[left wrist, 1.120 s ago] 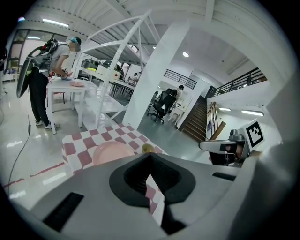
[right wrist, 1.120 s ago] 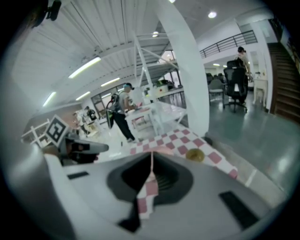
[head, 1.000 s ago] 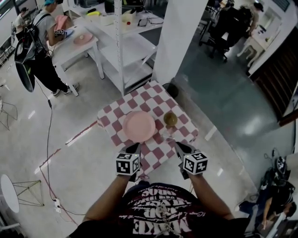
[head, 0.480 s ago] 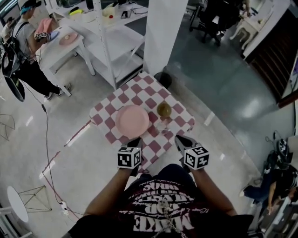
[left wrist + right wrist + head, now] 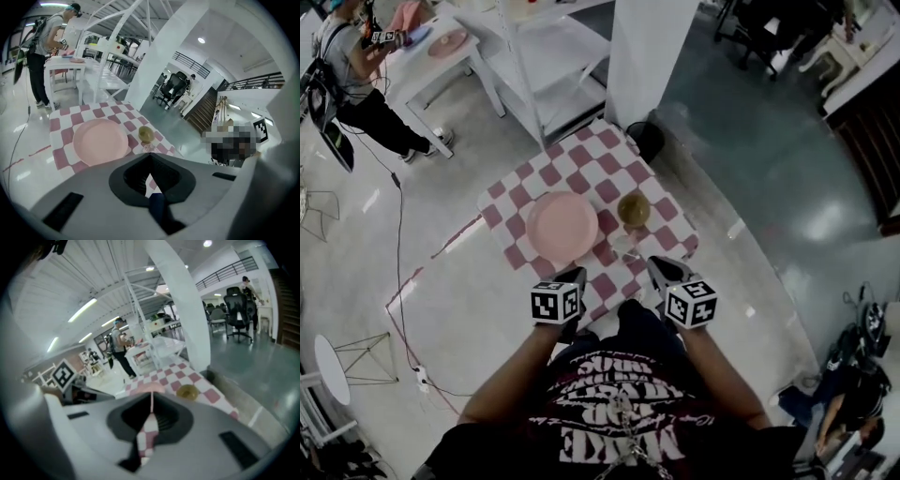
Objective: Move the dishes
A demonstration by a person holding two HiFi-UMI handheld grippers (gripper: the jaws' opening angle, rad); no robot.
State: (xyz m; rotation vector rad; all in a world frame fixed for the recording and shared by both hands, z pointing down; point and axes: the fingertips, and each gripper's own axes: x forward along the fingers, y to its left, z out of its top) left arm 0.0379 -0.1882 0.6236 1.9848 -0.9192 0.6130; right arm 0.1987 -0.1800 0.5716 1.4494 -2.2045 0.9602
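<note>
Pressing together on nothing, the jaws of the left gripper (image 5: 572, 275) and right gripper (image 5: 660, 268) are held clenched at the near edge of the checked table (image 5: 508, 201). The pink plate (image 5: 562, 226) is seen flat just beyond the left gripper, and the bowl (image 5: 633, 208) is set beside it, ahead of the right gripper.

The plate (image 5: 562, 227) is round, plain pale pink and empty, lying flat and right way up on the pink-and-white checked bench (image 5: 511, 202), about midway across it in the head view. The bowl (image 5: 633, 209) is much smaller, round and olive-yellow, standing upright just to the plate's right with a narrow strip of cloth between them. A small clear thing (image 5: 624, 247), too faint to name, sits just beside the bowl on its near side.
</note>
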